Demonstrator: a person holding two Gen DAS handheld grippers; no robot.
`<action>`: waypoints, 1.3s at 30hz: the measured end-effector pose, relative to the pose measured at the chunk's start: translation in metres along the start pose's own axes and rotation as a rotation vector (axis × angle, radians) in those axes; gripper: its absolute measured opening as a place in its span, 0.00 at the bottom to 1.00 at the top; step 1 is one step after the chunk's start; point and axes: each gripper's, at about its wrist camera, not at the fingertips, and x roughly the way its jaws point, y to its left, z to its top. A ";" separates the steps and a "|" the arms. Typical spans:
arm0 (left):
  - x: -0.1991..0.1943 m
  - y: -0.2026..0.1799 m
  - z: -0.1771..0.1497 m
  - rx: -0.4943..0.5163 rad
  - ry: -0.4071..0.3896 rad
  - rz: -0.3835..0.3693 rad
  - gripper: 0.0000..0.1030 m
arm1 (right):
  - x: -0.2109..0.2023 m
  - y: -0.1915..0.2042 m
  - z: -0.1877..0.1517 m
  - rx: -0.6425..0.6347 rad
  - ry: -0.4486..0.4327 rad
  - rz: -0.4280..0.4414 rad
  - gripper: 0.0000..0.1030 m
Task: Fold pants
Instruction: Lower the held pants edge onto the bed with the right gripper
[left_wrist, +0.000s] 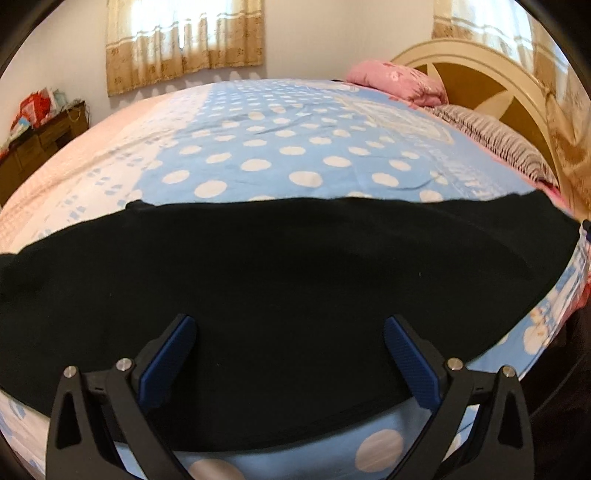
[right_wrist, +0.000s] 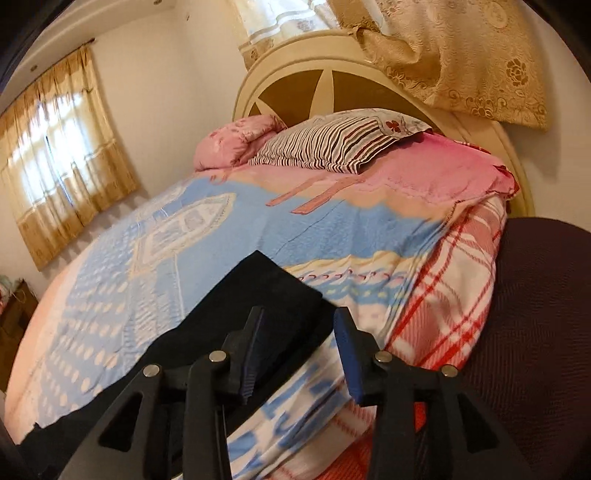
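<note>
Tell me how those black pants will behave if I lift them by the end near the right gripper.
The black pants lie flat against the bedspread, so they are probably floppy and would sag. The cloth looks matte, likely grippy. The right gripper is open beside their end.

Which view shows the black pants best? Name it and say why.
The left wrist view: the black pants stretch flat across the whole bedspread, far edge visible, beyond the open left gripper. The right wrist view shows only one end by the open right gripper.
</note>
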 end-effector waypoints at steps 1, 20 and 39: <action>0.001 0.002 0.000 -0.011 0.004 0.000 1.00 | 0.003 0.001 0.002 -0.008 0.004 -0.014 0.39; -0.002 0.002 -0.001 -0.020 0.008 -0.004 1.00 | 0.023 -0.017 0.009 -0.066 0.077 -0.001 0.16; -0.020 0.034 0.008 -0.139 -0.066 0.018 1.00 | 0.025 0.002 -0.001 -0.297 0.069 -0.098 0.19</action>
